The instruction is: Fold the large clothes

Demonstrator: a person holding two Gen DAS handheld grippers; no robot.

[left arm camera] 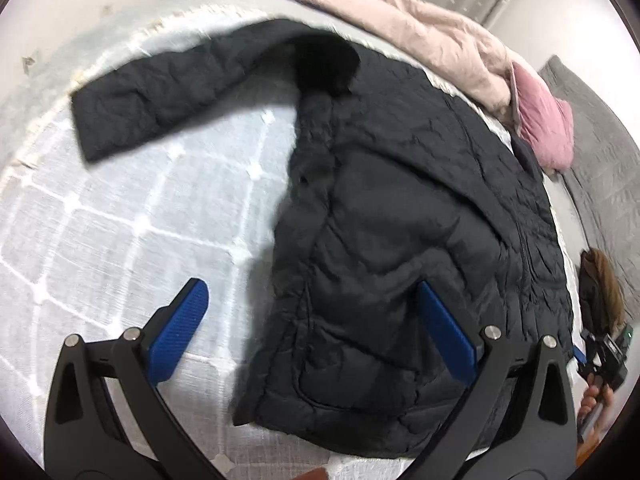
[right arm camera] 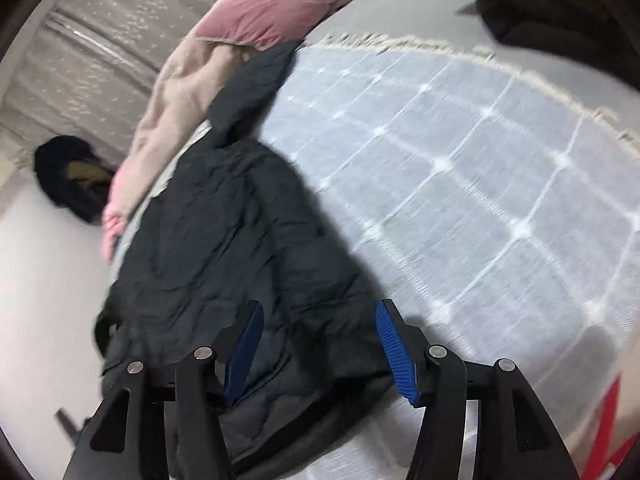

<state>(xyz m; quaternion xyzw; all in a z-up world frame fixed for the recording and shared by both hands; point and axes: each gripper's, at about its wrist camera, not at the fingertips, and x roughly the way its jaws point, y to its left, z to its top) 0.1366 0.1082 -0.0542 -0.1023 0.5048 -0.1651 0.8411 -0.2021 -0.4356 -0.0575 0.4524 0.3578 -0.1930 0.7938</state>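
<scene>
A black quilted puffer jacket (left arm camera: pixel 392 216) lies flat on a light grey checked blanket (left arm camera: pixel 120 208). One sleeve (left arm camera: pixel 160 92) stretches out to the left; the other is folded across the body. My left gripper (left arm camera: pixel 316 312) is open above the jacket's lower left hem, holding nothing. In the right wrist view the jacket (right arm camera: pixel 224 248) lies left of centre. My right gripper (right arm camera: pixel 320 340) is open above its near hem, holding nothing. The right gripper also shows at the left wrist view's right edge (left arm camera: pixel 600 356).
A beige and pink coat (left arm camera: pixel 440 44) lies along the far side of the jacket, also seen in the right wrist view (right arm camera: pixel 192 80). A dark bundle (right arm camera: pixel 68 176) lies on the floor. A fringed blanket edge (right arm camera: pixel 480 56) runs behind. Grey bedding (left arm camera: pixel 592 168) lies at right.
</scene>
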